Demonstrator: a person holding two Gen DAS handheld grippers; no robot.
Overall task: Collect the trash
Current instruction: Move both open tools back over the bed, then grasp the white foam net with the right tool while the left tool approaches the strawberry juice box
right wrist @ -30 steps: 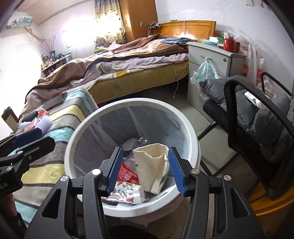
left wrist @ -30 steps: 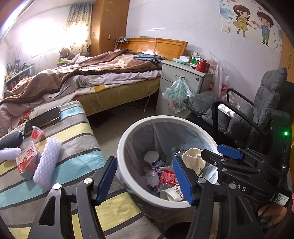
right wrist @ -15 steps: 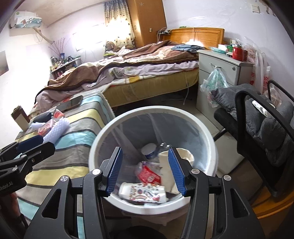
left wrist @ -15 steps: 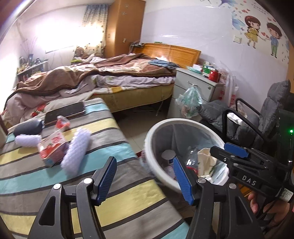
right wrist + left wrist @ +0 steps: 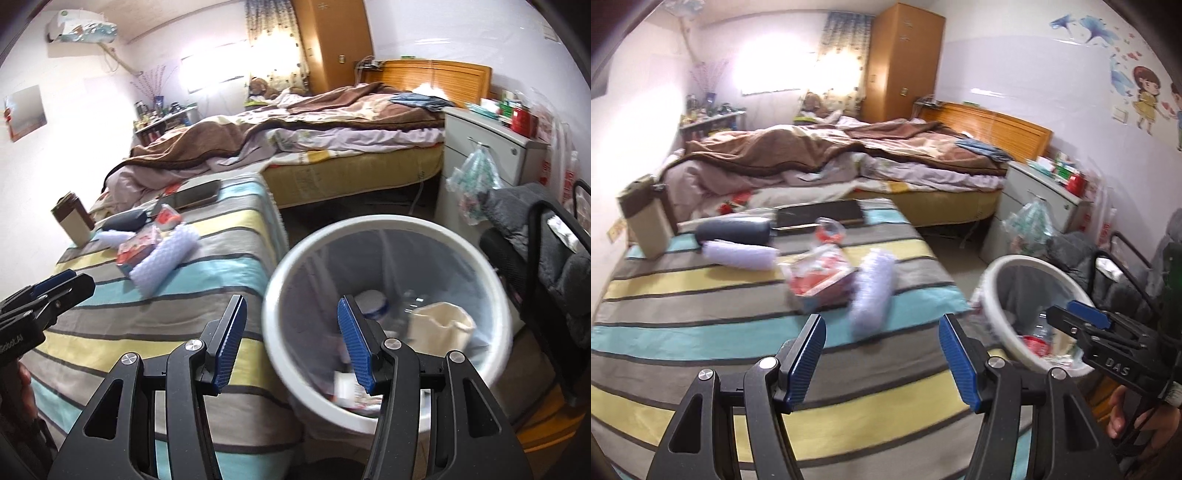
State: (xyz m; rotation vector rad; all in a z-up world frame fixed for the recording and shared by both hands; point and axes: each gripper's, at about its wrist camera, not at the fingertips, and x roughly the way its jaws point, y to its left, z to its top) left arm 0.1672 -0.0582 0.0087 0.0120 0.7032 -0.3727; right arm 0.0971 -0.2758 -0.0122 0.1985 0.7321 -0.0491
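light: bright window (image 5: 783, 74) glare | blur: slight motion smear | edges: fisheye bending, dark corners

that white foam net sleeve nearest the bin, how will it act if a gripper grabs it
The white foam sleeve looks soft and webbed, so it will probably squash flat between the pads. It likely weighs very little. It is tube-shaped and lies loose on the striped cloth, so a nudge may roll it toward the red packet beside it.

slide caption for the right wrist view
Open right gripper above the white trash bin, beside the striped table.
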